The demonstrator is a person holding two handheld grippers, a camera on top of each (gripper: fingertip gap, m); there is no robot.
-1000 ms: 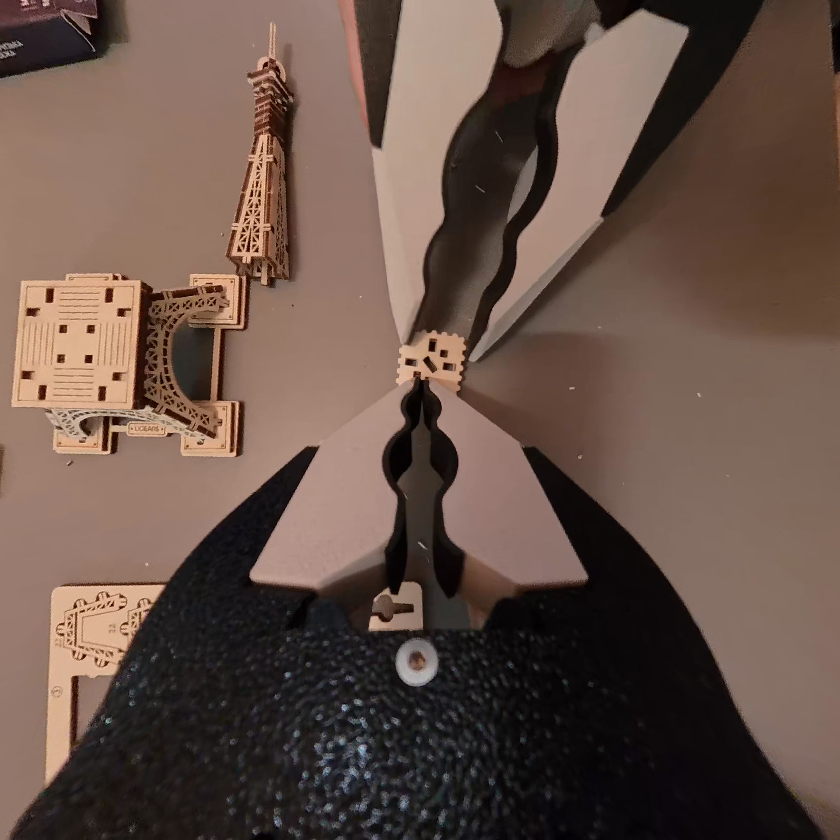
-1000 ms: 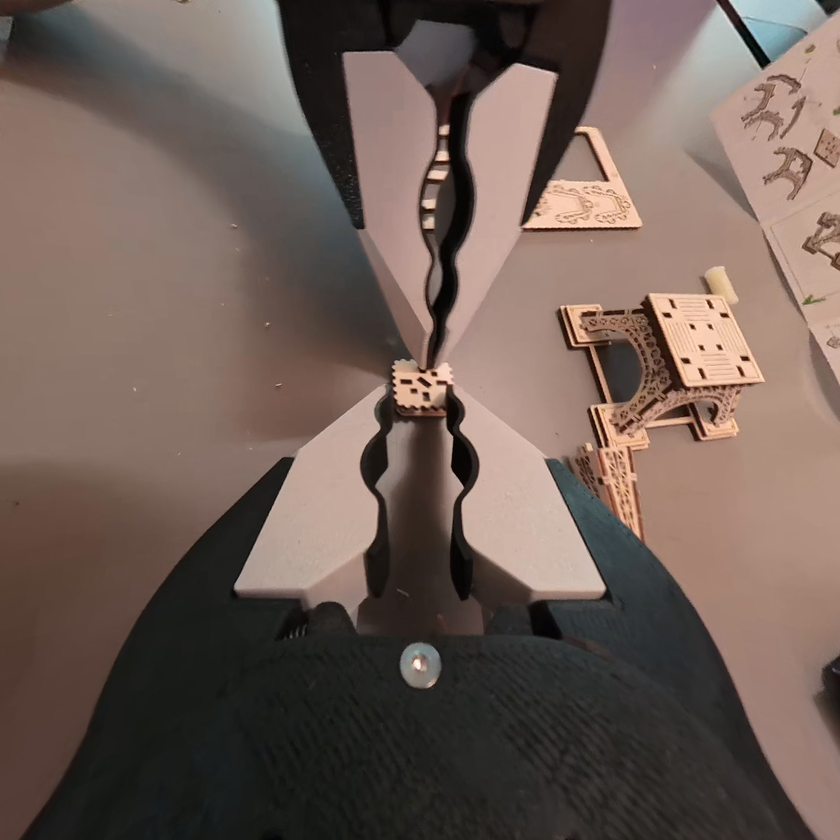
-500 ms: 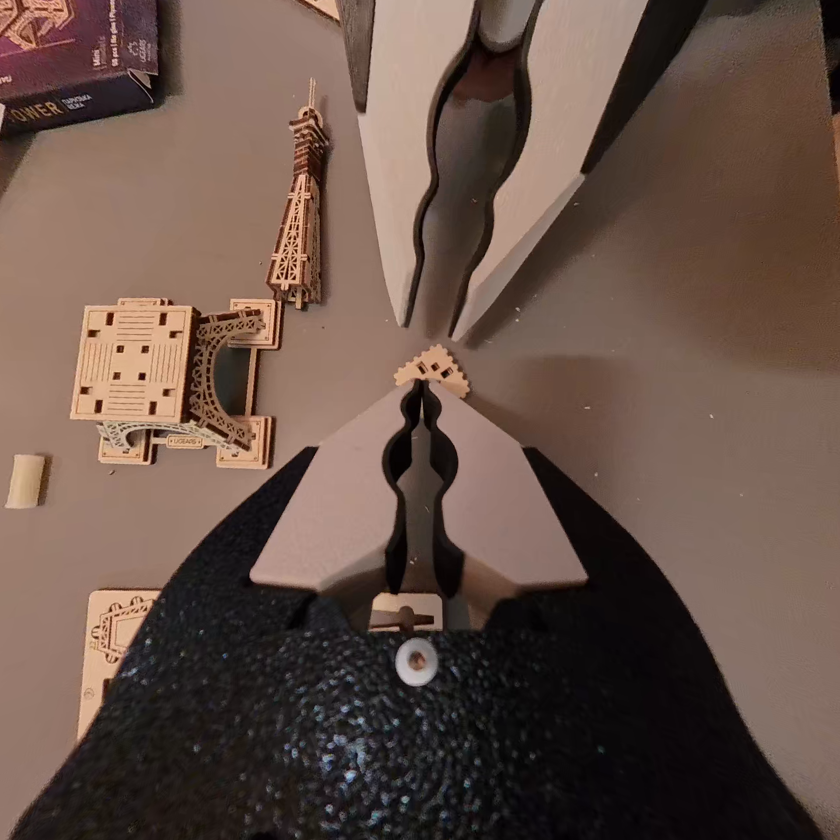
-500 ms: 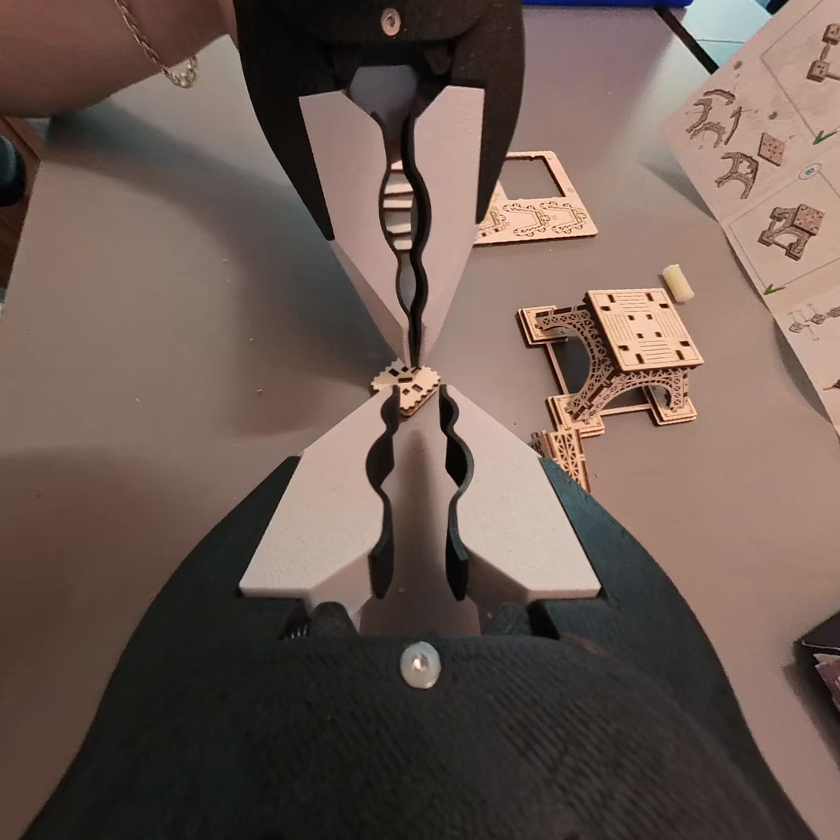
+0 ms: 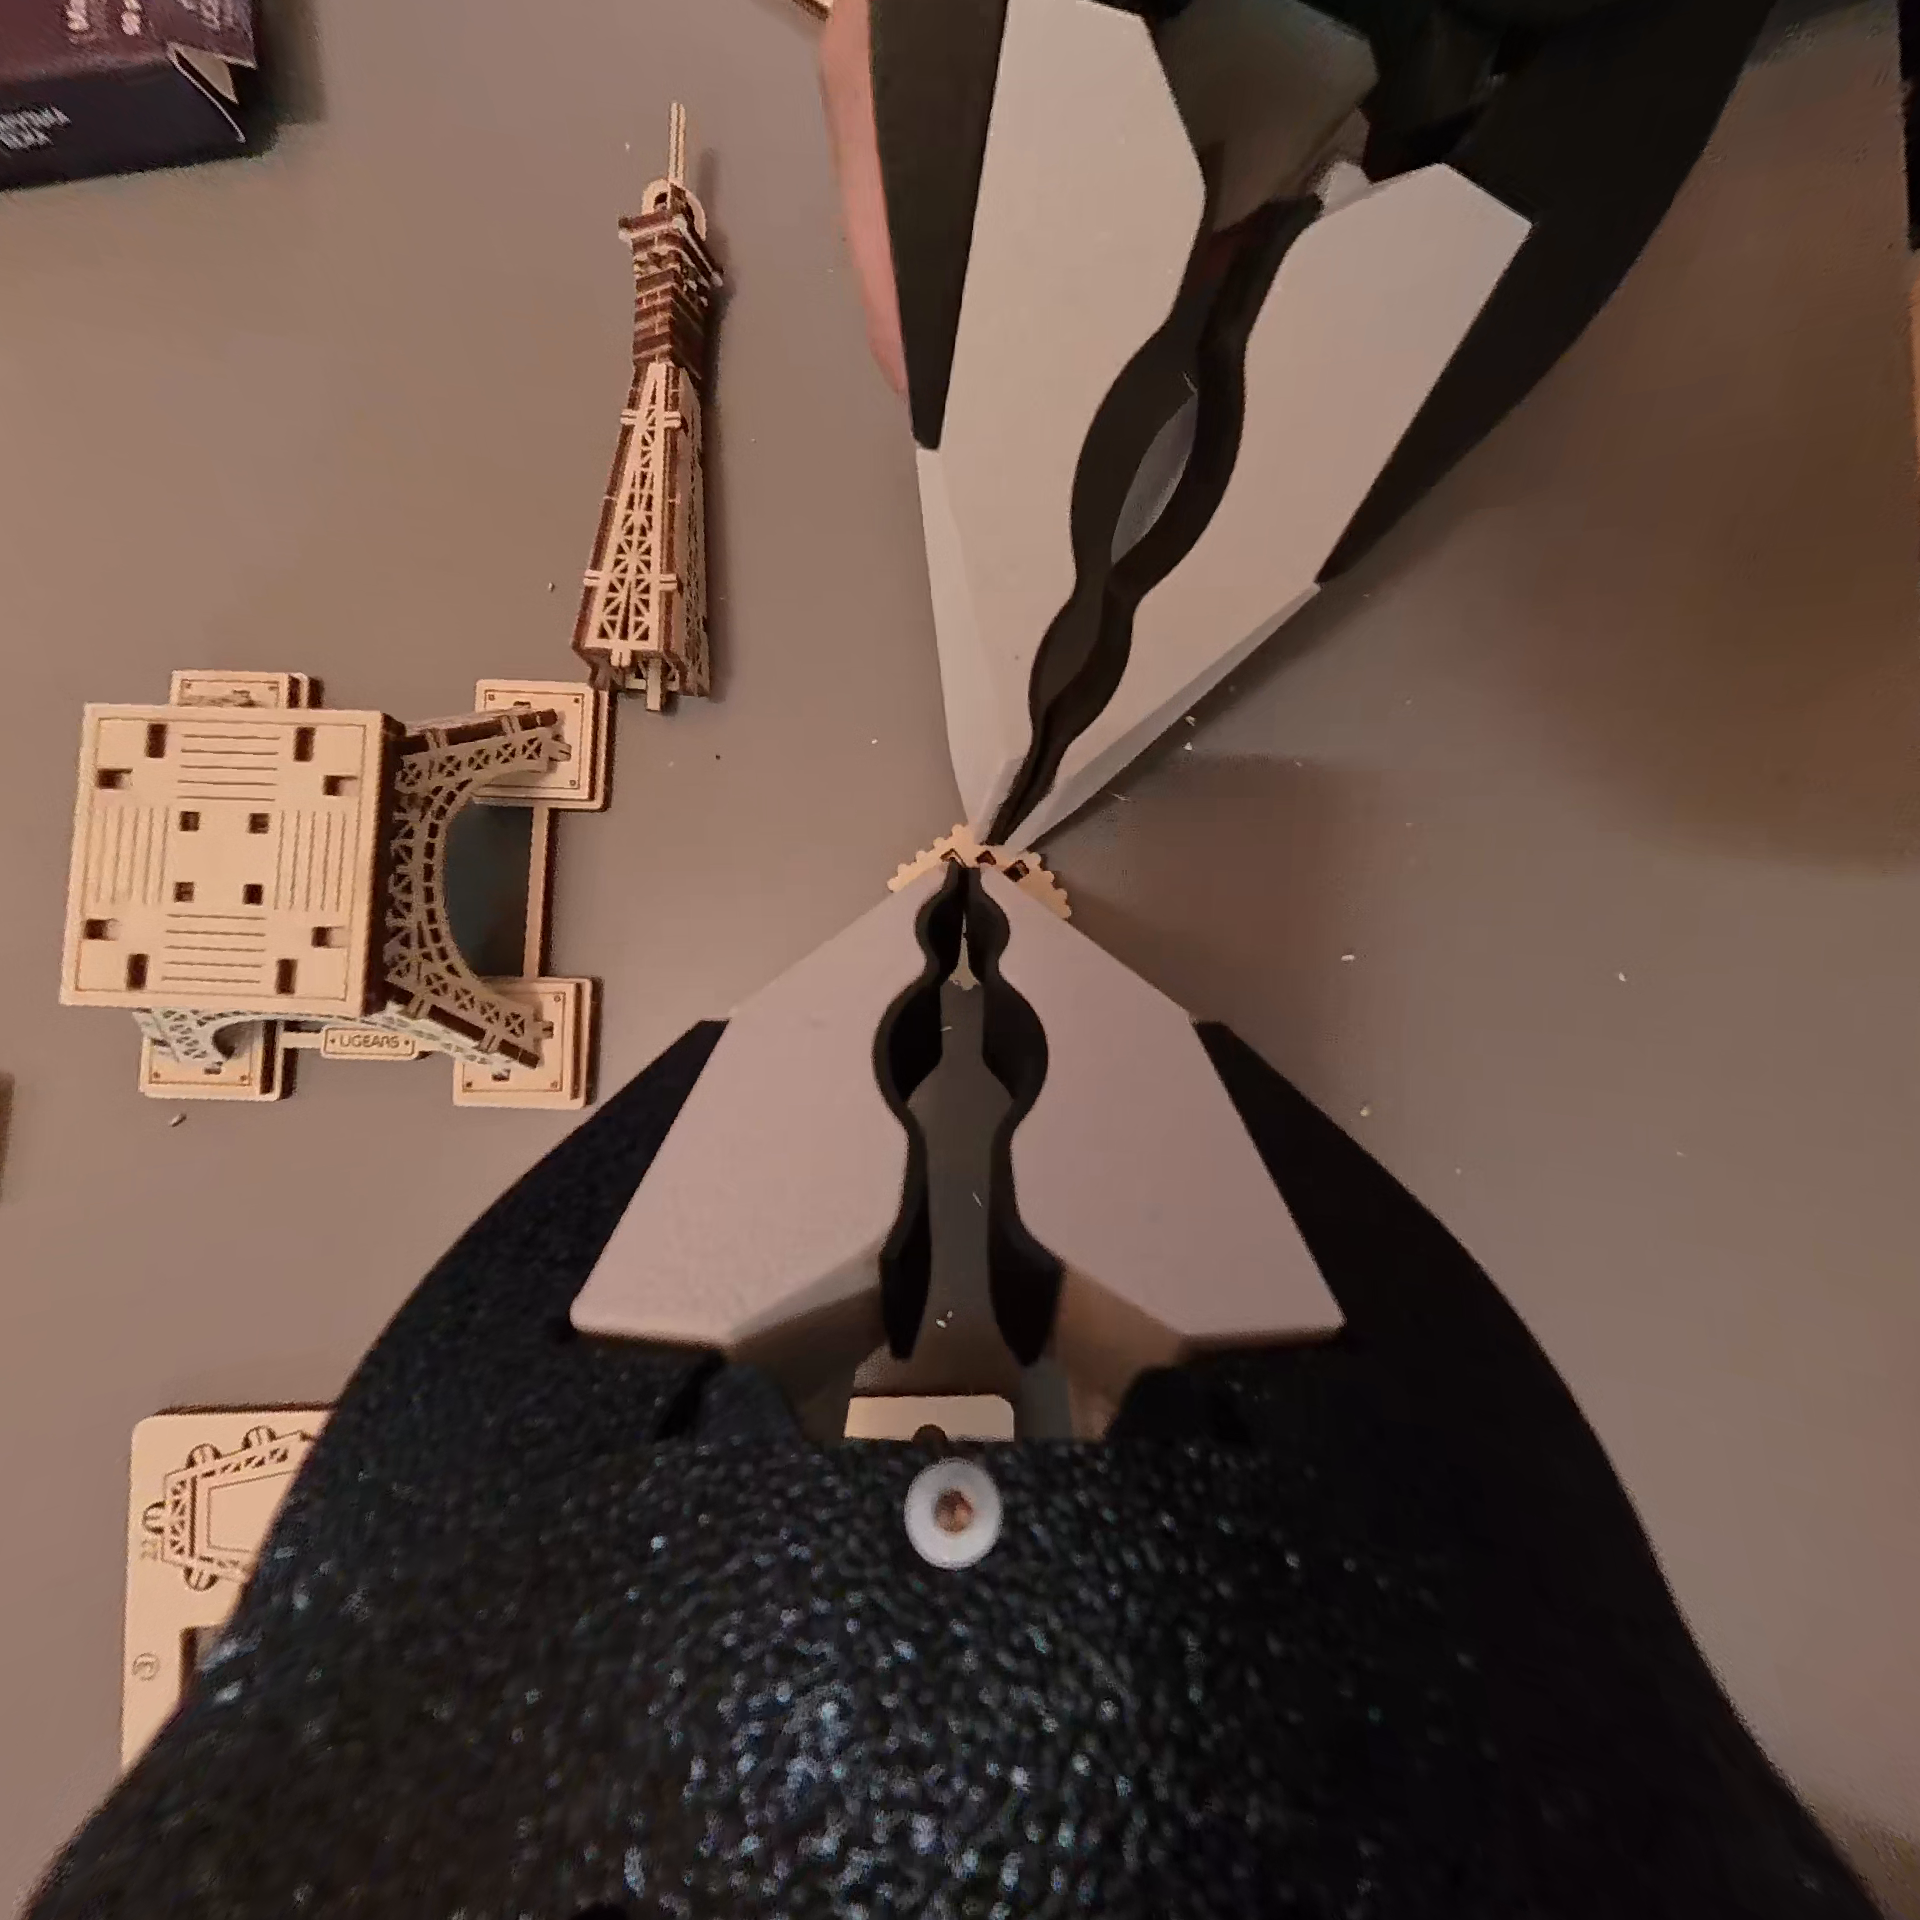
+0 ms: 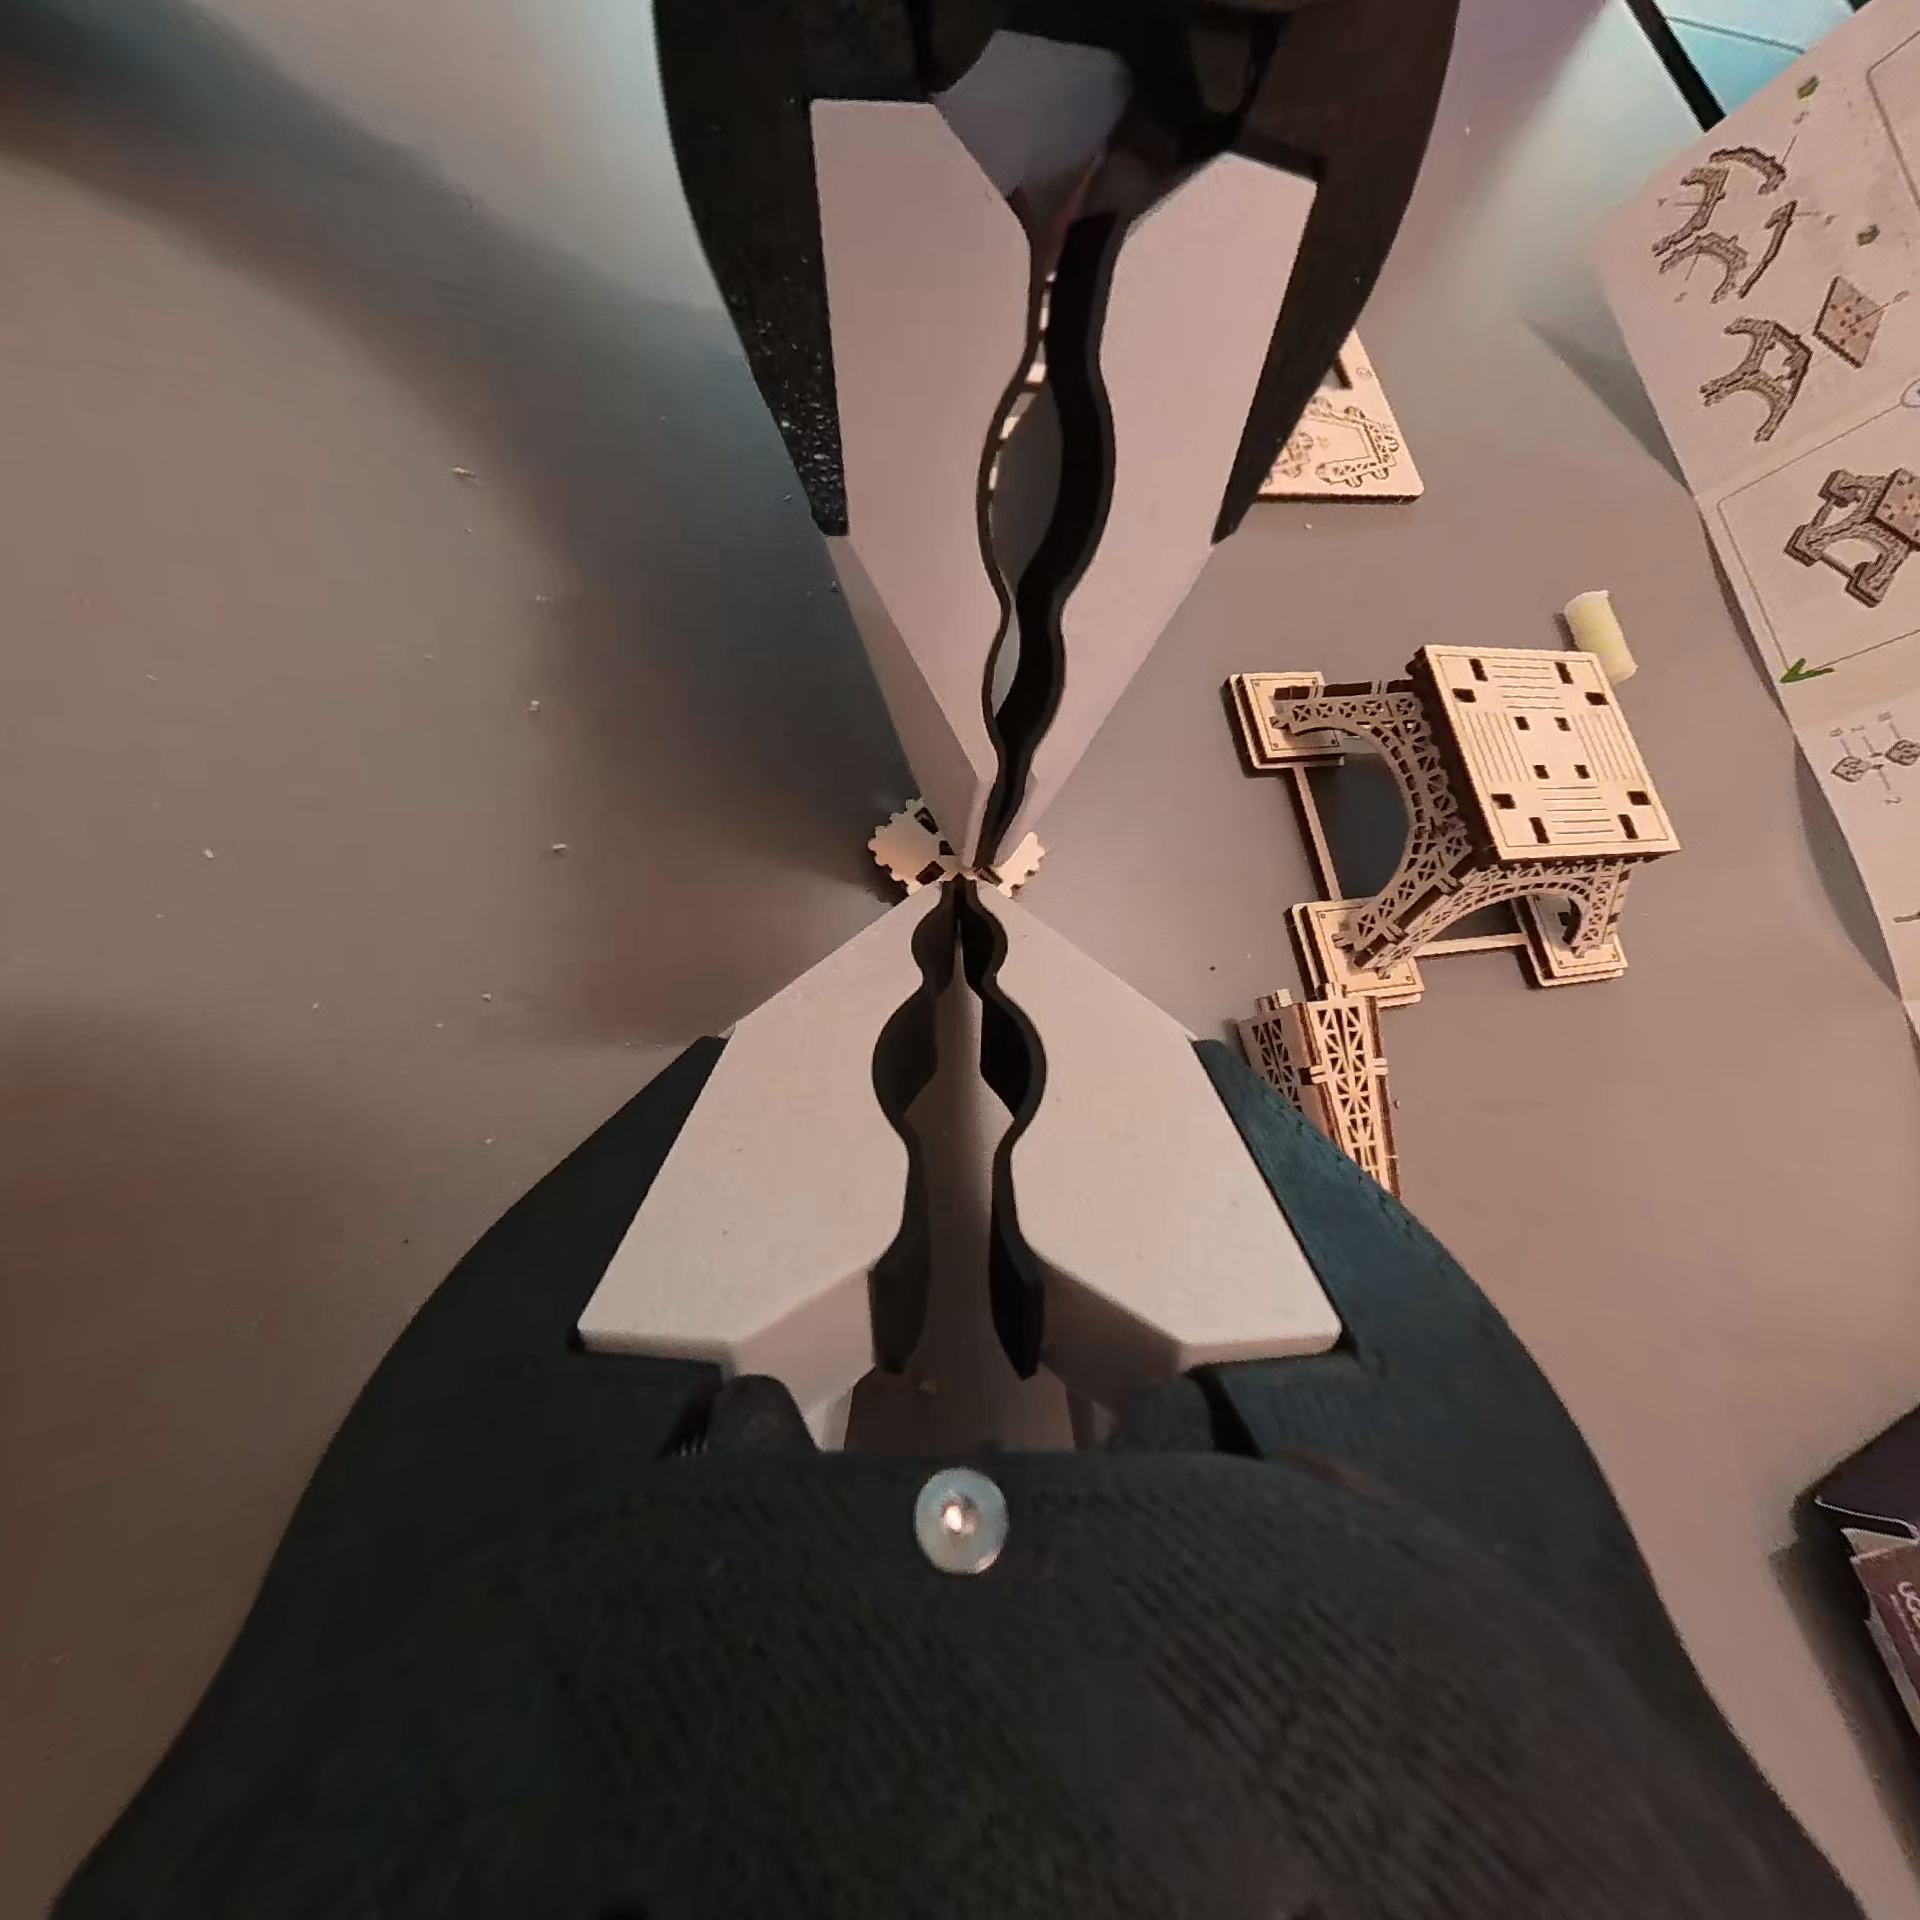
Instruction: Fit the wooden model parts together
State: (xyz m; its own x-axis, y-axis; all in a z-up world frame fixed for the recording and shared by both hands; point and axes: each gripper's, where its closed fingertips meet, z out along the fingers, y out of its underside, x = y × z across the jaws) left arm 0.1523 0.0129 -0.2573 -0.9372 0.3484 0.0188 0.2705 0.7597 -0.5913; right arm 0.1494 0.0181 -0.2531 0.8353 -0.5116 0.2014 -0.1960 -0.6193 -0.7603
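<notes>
Wooden square plate hung pinched between our clenched left gripper and right gripper, tips meeting above the grey table. We judged it light, thin, brittle at its toothed rim, best gripped by opposite edges. Beyond lay the tower base and spire.

A plain grey-brown tabletop fills both views, matte and evenly coloured; small pale crumbs are scattered over it toward 3 o'clock in the left wrist view; in the right wrist view the table carries broad soft shadows curving from 12 toward 9 o'clock; the light is warm and dim; a teal strip shows beyond the table edge at 1 o'clock.
</notes>
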